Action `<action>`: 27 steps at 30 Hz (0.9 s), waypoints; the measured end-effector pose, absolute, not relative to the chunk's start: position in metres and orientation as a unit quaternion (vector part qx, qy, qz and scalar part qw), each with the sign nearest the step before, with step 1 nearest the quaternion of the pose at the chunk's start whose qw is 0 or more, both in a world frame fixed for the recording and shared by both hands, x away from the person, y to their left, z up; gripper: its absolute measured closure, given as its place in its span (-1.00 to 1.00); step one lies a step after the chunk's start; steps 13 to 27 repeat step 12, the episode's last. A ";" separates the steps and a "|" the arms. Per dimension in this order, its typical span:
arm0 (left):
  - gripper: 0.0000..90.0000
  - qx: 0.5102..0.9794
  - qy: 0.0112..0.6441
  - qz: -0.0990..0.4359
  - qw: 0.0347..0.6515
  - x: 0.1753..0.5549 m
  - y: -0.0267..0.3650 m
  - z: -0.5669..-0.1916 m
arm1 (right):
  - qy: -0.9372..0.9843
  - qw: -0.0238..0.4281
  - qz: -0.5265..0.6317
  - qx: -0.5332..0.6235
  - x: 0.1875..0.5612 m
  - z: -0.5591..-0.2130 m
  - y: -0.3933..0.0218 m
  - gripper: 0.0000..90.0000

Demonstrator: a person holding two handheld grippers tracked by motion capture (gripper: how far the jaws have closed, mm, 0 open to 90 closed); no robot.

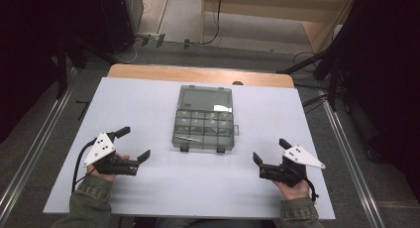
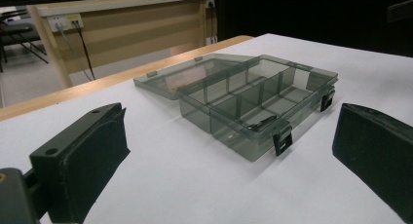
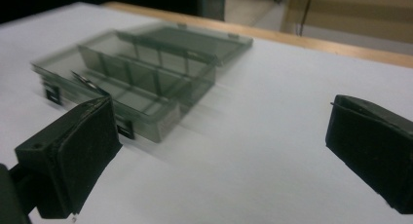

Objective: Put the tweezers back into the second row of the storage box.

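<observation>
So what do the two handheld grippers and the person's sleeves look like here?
Both the left gripper and right gripper are black, each with two blocky padded jaws and a pale three-cornered plate dotted with dark holes on top. A black cable trails from the left one. The sleeves are olive green with buttoned cuffs.

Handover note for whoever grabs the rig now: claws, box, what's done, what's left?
Left claw: open, holding nothing, resting on the table to the left of the box.
Right claw: open, holding nothing, on the table to the right of the box.
Compartment box: mid-table between the claws, lid swung fully open and lying flat behind it, two black latches facing the person. One small metal piece lies in a front-left compartment.
Done: box opened.
Left: likely handling the metal piece or closing the lid; neither started.
</observation>
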State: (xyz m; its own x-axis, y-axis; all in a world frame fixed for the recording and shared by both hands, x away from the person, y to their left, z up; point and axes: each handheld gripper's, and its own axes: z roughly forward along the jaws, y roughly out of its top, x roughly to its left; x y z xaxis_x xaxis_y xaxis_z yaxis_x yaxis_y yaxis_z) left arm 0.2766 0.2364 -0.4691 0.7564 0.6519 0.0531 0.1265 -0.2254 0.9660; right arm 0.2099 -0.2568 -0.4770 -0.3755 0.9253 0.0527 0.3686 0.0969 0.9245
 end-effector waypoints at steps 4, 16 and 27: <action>-1.00 0.747 0.260 0.232 0.566 0.277 0.236 -0.469 | 0.641 0.323 0.549 0.428 0.188 -0.493 -0.270 -0.94; -1.00 0.749 0.258 0.231 0.564 0.277 0.235 -0.470 | 0.628 0.323 0.555 0.441 0.184 -0.494 -0.279 -0.94; -1.00 0.749 0.258 0.231 0.564 0.277 0.235 -0.470 | 0.628 0.323 0.555 0.441 0.184 -0.494 -0.279 -0.94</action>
